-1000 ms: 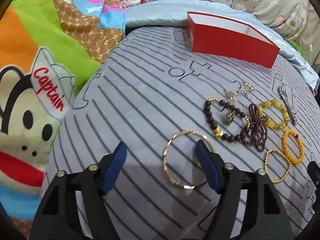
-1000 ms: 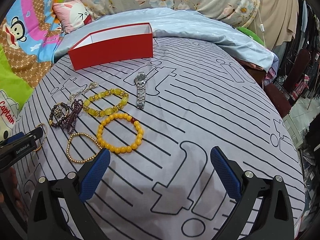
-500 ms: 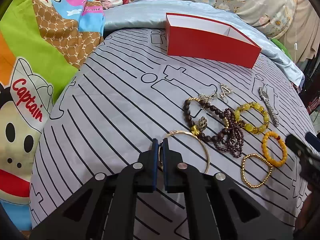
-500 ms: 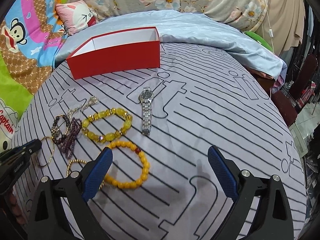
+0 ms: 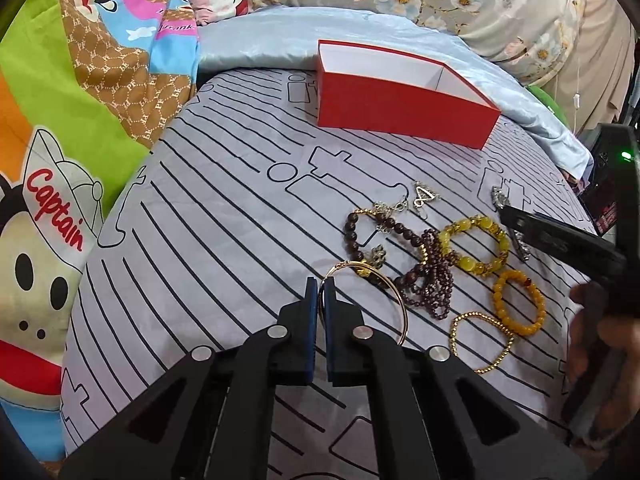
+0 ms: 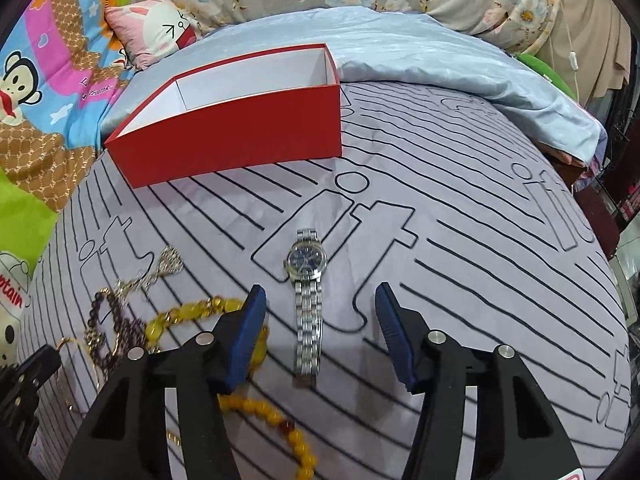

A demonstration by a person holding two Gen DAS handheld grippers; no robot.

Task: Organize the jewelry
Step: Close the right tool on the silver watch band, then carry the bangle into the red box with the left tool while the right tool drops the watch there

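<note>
"Captain" print (image 5: pixel 54 210) on cartoon blanket (red lettering)

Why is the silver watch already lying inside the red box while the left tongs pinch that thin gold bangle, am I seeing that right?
Not quite. The silver watch is not in the red box; it lies on the striped bedsheet, between the fingers of the right tongs, as the right wrist view shows. The left tongs do pinch the thin gold bangle.
</note>
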